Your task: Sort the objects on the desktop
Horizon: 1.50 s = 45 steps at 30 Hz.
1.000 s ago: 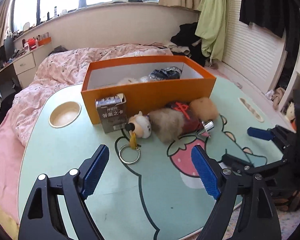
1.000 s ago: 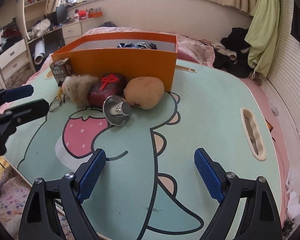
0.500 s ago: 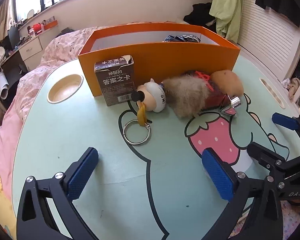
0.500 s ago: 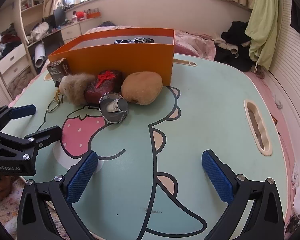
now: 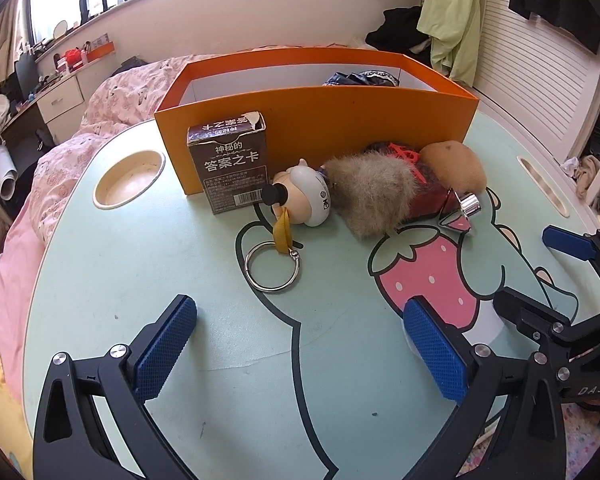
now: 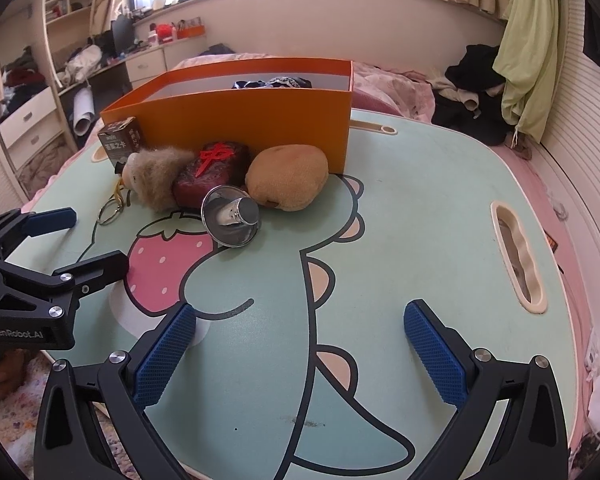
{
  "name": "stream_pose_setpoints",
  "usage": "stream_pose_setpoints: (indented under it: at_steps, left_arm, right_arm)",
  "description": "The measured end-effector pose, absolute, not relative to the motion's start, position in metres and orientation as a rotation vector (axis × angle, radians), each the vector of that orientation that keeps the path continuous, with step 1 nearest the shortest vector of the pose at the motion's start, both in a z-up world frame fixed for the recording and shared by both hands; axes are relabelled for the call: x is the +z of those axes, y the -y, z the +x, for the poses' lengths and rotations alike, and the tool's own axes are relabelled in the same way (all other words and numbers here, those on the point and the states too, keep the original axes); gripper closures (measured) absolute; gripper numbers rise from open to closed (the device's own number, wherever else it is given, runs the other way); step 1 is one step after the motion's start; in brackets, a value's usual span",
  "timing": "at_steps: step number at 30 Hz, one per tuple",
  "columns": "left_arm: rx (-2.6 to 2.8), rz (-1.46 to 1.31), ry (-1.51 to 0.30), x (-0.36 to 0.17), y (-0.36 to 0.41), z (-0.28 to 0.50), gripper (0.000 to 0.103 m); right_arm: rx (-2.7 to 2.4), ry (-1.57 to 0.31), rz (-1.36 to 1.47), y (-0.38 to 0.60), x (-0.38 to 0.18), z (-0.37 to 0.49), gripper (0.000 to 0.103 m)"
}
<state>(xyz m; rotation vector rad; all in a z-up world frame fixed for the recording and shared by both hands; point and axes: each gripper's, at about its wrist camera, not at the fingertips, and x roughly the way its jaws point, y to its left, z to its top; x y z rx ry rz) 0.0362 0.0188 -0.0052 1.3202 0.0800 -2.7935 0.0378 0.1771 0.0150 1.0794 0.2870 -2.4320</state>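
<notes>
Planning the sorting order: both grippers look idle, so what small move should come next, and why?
Probably ease the open, empty right gripper forward to the shiny metal funnel: it lies nearest, loose in front of the orange cardboard box.

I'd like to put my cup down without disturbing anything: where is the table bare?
The table is bare on its right half, between the potato-shaped plush and the slot handle, and on the near left, between the round cup recess and the key ring. Along the orange box front it is crowded with toys.
</notes>
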Motion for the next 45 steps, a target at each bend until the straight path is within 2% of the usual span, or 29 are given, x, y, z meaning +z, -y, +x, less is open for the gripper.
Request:
stream_pose_setpoints:
  at_steps: [2, 5, 8, 13, 16, 18, 19, 29, 38, 42, 45]
  left_arm:
    - [-2.794, 1.321, -0.083, -0.005, -0.018, 0.036, 0.0]
    - [-2.797, 1.319, -0.084, -0.004, -0.018, 0.036, 0.0]
    - [-2.797, 1.318, -0.084, -0.003, -0.019, 0.036, 0.0]
    - [-2.797, 1.318, -0.084, -0.003, -0.02, 0.036, 0.0]
    - [-2.797, 1.317, -0.085, -0.003, -0.02, 0.035, 0.0]
    - [-2.797, 1.318, -0.084, -0.003, -0.02, 0.035, 0.0]
    - [-2.797, 1.317, -0.084, -0.002, -0.021, 0.035, 0.0]
    - [-2.825, 1.316, -0.163, 0.004, -0.008, 0.035, 0.0]
    - [-2.826, 1.115, -0.344, 0.037, 0.042, 0.021, 0.0]
    - [-2.807, 1.096, -0.251, 0.04, 0.042, -0.002, 0.0]
    - [-2.792, 1.115, -0.19, 0.037, 0.037, -0.016, 0.009]
  right_arm:
    - [-2.425, -0.276, 1.07, -0.177, 0.017, 0.038, 0.002]
    - [-2.431, -0.24, 1.041, -0.176, 0.026, 0.036, 0.022]
    - [-2.398, -0.198, 1.042, -0.167, 0.035, 0.026, 0.032]
    - [-2.327, -0.211, 1.053, -0.14, 0.038, 0.015, 0.037]
    - [-2.293, -0.222, 1.109, -0.128, 0.033, 0.004, 0.053]
    - [-2.311, -0.245, 1.124, -0.122, 0.031, 0.0, 0.07]
    - [-2.317, -0.257, 1.126, -0.121, 0.031, 0.0, 0.073]
    - [-2.38, -0.07, 1.022, -0.158, 0.042, 0.023, 0.073]
    - [-2.367, -0.1, 1.015, -0.155, 0.044, 0.03, 0.073]
    - [-2.366, -0.093, 1.022, -0.158, 0.042, 0.028, 0.073]
    - [-2.364, -0.086, 1.029, -0.159, 0.041, 0.027, 0.073]
